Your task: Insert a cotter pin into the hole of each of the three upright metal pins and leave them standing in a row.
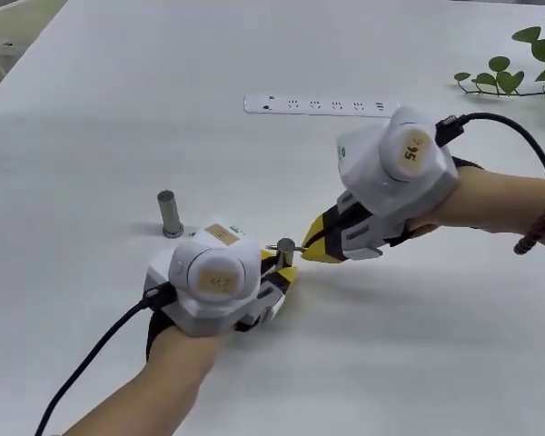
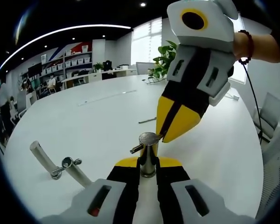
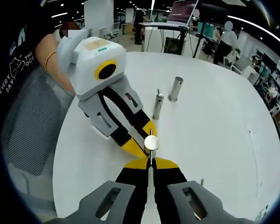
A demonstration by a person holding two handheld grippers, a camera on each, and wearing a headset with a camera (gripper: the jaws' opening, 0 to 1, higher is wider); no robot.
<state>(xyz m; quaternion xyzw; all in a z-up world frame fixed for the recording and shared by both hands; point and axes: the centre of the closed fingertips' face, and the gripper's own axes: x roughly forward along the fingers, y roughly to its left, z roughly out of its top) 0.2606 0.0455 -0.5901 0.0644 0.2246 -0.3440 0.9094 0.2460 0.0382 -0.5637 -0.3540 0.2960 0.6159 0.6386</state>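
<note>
My left gripper [image 1: 282, 263] [image 2: 148, 164] is shut on an upright metal pin [image 1: 285, 247] [image 2: 148, 154] that stands on the white table. My right gripper [image 1: 311, 247] [image 3: 151, 161] comes in from the right, shut on a thin cotter pin whose end [image 2: 136, 149] pokes out of the held pin's far side. A second metal pin [image 3: 157, 103] [image 2: 77, 172] stands behind with a cotter pin's loop [image 2: 65, 163] through it. Farther left stands a third metal pin [image 1: 170, 213] [image 3: 175, 88] [image 2: 42, 156], which looks bare.
A white power strip [image 1: 318, 105] lies at the back of the table [image 1: 418, 363]. A leafy plant [image 1: 518, 68] trails over the far right corner. One loose cotter pin [image 2: 147, 120] lies on the table beyond the held pin.
</note>
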